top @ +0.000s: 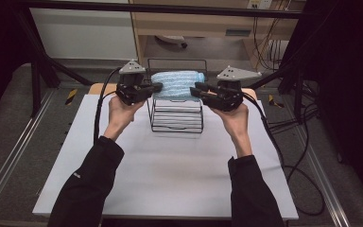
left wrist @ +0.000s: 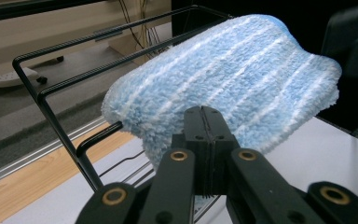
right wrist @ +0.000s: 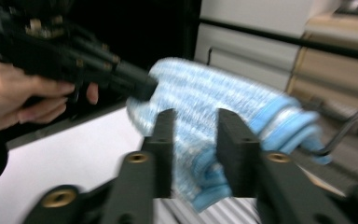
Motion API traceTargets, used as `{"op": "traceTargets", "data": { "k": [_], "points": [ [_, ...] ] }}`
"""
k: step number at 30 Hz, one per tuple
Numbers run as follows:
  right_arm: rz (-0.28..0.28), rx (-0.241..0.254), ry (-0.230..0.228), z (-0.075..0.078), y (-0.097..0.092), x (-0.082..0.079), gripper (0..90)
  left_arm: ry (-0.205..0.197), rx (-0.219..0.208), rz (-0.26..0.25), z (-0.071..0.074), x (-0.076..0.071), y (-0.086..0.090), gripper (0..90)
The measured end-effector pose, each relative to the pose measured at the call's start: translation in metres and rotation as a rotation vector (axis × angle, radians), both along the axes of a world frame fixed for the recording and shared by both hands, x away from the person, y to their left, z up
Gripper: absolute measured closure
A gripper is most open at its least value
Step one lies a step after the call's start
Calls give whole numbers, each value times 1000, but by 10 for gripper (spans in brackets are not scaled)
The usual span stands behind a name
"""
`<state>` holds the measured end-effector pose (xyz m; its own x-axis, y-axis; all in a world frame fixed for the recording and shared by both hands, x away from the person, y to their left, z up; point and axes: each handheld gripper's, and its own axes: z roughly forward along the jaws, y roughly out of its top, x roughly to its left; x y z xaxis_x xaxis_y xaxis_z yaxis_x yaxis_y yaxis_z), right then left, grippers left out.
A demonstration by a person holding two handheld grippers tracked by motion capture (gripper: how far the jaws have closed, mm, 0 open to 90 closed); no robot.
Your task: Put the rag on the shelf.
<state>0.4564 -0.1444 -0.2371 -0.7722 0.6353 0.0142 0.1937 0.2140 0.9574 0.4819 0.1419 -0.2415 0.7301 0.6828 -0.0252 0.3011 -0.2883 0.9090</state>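
A fluffy blue towel with white stripes (top: 177,84) lies across the top of a black wire rack (top: 177,118) on the white table. My left gripper (top: 158,87) is at the towel's left end, jaws pressed together (left wrist: 205,112); in the right gripper view the towel's corner (right wrist: 200,93) is drawn to a point at that gripper's tip (right wrist: 140,86). My right gripper (top: 194,89) is at the towel's right end. There its jaws (right wrist: 193,126) stand a little apart with the folded end filling the gap between the pads. The towel (left wrist: 242,70) drapes over the rack's top wires (left wrist: 51,93).
The white table top (top: 170,170) spreads out in front of the rack. Black frame legs stand at both back corners, with cables (top: 302,156) trailing down the right side. A wooden cabinet (top: 194,23) stands behind the table.
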Motion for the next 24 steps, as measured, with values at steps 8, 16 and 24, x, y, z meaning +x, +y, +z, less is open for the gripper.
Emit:
{"op": "traceTargets", "data": {
  "k": [8, 16, 24],
  "points": [
    [-12, -35, 72, -24, -1, 11, 900, 10, -4, -5, -10, 0, 4, 898],
    [-62, -27, 44, -44, -7, 17, 900, 12, -15, -3, -21, 1, 4, 898],
    [-68, -2, 26, -44, -6, 18, 867, 0, -20, 8, -24, 2, 2, 897]
  ]
}}
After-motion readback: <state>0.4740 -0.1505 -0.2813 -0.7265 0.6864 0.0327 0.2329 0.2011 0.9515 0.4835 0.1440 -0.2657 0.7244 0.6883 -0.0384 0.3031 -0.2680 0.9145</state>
